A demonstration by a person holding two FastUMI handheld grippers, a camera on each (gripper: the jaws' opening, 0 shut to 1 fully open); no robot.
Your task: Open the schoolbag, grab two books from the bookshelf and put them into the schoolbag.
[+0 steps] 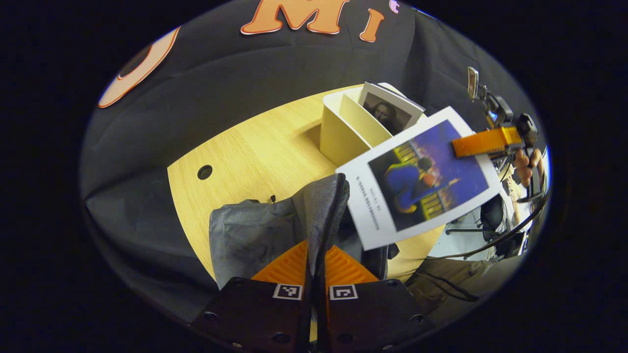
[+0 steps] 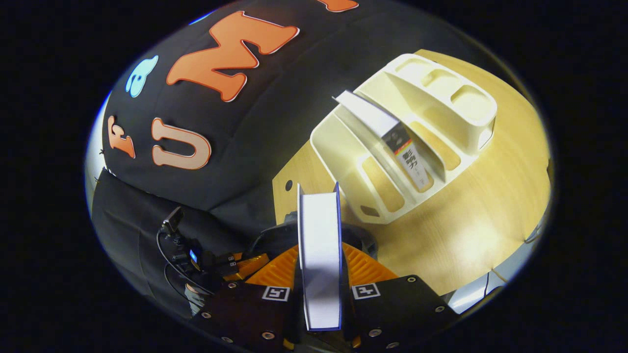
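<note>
Pinching the grey schoolbag (image 1: 274, 220) by its zipper edge at lower centre of the left gripper view, the left tool (image 1: 316, 267) has both fingers closed on the fabric. Right tool (image 2: 319, 267) is clamped on a blue-covered book (image 2: 320, 255); that book (image 1: 422, 179) hangs right of centre above the bag mouth. Cream bookshelf (image 2: 441, 103), upper right on the desk (image 2: 481, 215), holds another book (image 2: 392, 135).

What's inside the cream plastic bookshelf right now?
One thin book with a portrait cover stands in a slot of the cream plastic bookshelf. The other slots look bare, though the dividers hide their lower parts in the left gripper view.
</note>
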